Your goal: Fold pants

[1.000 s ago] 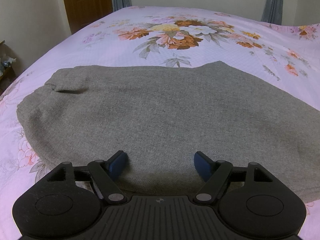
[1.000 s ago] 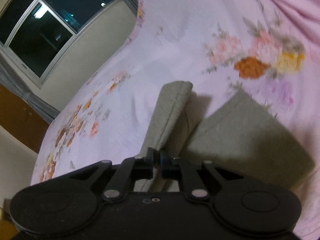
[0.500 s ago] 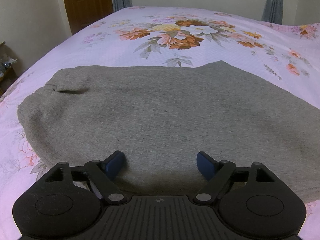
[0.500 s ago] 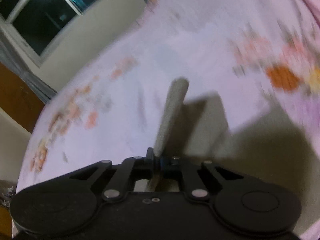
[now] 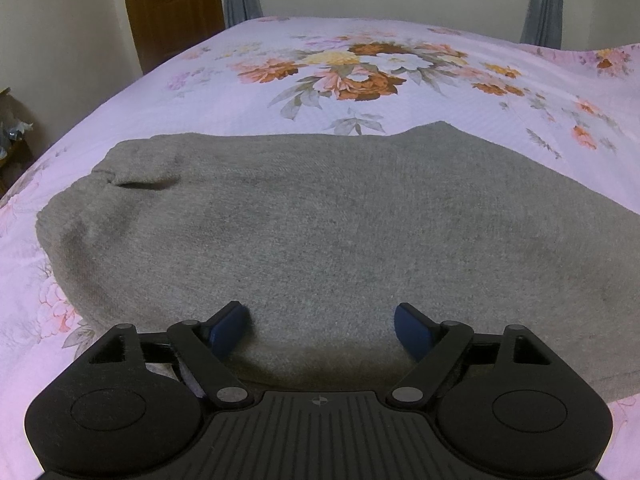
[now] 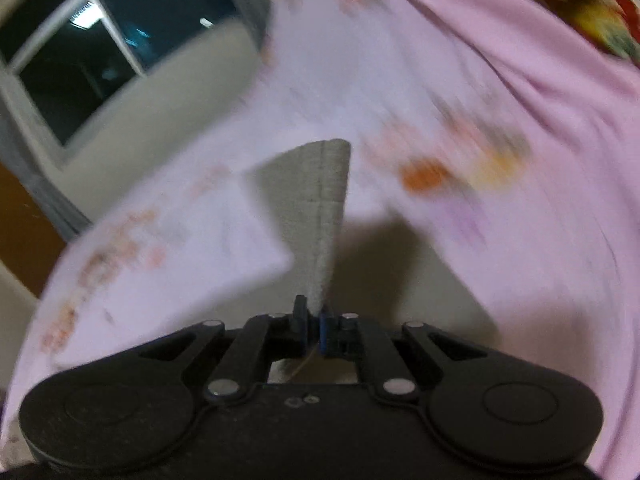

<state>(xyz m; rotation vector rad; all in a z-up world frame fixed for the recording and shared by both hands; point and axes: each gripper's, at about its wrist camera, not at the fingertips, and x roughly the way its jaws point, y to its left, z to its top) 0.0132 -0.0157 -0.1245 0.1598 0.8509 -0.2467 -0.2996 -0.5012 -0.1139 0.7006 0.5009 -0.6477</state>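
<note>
Grey knit pants (image 5: 304,220) lie flat across a pink floral bed, waistband end at the left. My left gripper (image 5: 322,328) is open and empty, its blue pads (image 5: 230,326) low over the near edge of the pants. My right gripper (image 6: 314,326) is shut on a hem end of the pants (image 6: 324,200) and holds it lifted above the bed; the cloth stands up from the jaws, with its shadow on the sheet. The right wrist view is motion-blurred.
The bed's floral sheet (image 5: 360,68) stretches beyond the pants. A wooden door (image 5: 172,8) and curtains stand at the far wall. A dark window (image 6: 100,52) shows in the right wrist view. A pink cover (image 6: 500,60) lies bunched at the upper right.
My right gripper has lifted and swung the held pant end, and the view has turned. My left gripper has opened slightly wider and stayed in place.
</note>
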